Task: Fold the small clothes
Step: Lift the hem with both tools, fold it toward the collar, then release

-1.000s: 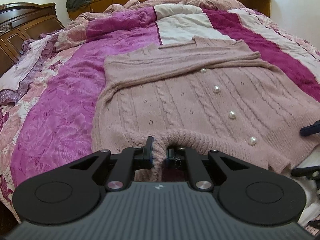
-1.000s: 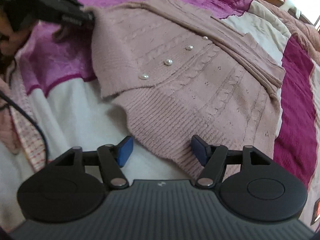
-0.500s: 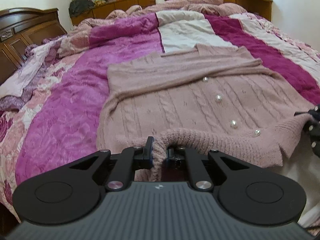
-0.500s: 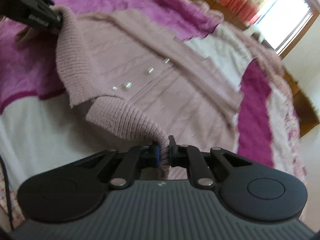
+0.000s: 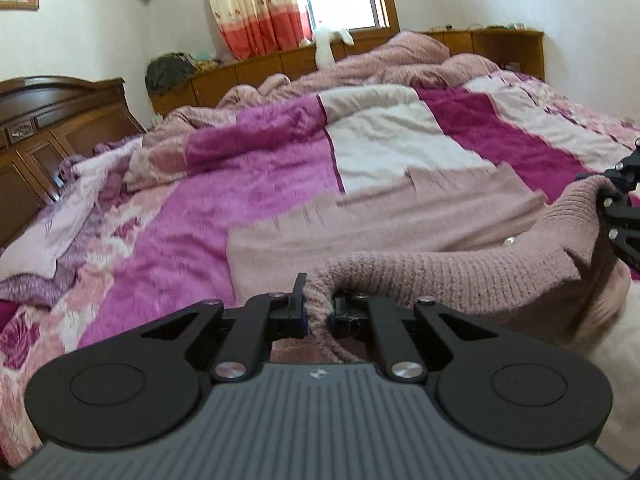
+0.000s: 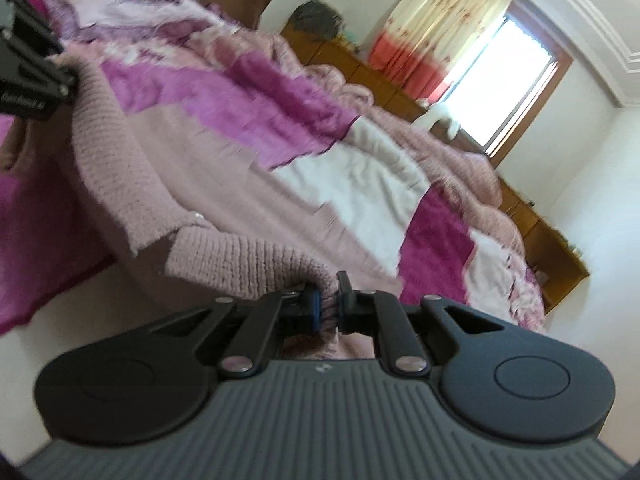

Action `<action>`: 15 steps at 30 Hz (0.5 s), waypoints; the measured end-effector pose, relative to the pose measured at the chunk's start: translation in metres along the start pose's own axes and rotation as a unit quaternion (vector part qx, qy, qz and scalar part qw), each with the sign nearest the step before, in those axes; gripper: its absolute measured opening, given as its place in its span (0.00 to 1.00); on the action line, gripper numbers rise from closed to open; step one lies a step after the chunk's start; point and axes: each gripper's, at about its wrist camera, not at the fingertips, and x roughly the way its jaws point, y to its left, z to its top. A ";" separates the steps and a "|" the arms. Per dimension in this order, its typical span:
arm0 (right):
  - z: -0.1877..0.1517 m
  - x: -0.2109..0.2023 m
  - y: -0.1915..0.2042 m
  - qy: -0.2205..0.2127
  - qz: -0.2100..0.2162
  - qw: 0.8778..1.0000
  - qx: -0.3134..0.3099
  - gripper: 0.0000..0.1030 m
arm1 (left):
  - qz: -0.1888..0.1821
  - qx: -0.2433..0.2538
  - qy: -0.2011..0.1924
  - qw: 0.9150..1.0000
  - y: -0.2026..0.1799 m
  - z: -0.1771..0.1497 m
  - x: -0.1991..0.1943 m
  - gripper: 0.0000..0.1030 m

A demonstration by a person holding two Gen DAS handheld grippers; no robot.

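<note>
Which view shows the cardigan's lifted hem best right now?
Left wrist view: the hem runs from the left gripper to the right gripper. The right wrist view shows it blurrier, with the cardigan smeared.

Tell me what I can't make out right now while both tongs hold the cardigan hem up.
- Cardigan front in the left wrist view: the raised hem hides all but one pearl button.
- Right tongs there: cut by the frame edge, pads unseen.
- Left tongs in the right wrist view: cut at the left edge.
- Knit pattern: motion blur smears it in both views.
- Cardigan part under each device body: hidden.
</note>
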 end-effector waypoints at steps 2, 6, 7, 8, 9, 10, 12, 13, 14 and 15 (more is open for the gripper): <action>0.009 0.013 -0.004 -0.013 -0.009 1.000 0.002 0.10 | 0.002 -0.006 -0.010 1.000 0.001 0.012 0.011 0.08; 0.025 0.041 -0.010 -0.029 -0.028 0.999 -0.006 0.10 | 0.013 -0.007 -0.026 1.000 0.004 0.035 0.038 0.08; 0.028 0.046 -0.011 -0.032 -0.032 0.999 -0.008 0.10 | 0.017 -0.009 -0.030 0.999 0.005 0.042 0.046 0.08; 0.032 0.054 -0.012 -0.034 -0.035 0.999 -0.012 0.10 | 0.020 -0.012 -0.031 0.999 0.007 0.049 0.054 0.08; 0.036 0.063 -0.014 -0.037 -0.038 0.998 -0.015 0.10 | 0.024 -0.016 -0.033 0.999 0.010 0.057 0.063 0.08; 0.040 0.071 -0.015 -0.039 -0.040 0.998 -0.017 0.10 | 0.026 -0.021 -0.033 0.999 0.012 0.064 0.073 0.08; 0.047 0.088 -0.018 -0.042 -0.046 0.998 -0.019 0.10 | 0.030 -0.028 -0.031 0.999 0.017 0.075 0.093 0.08; 0.051 0.097 -0.019 -0.042 -0.048 0.998 -0.018 0.10 | 0.033 -0.028 -0.031 0.999 0.018 0.081 0.106 0.08; 0.052 0.104 -0.019 -0.040 -0.049 0.998 -0.019 0.10 | 0.037 -0.028 -0.030 0.998 0.019 0.085 0.116 0.08; 0.054 0.114 -0.019 -0.038 -0.049 0.998 -0.019 0.10 | 0.040 -0.027 -0.029 0.998 0.019 0.089 0.127 0.08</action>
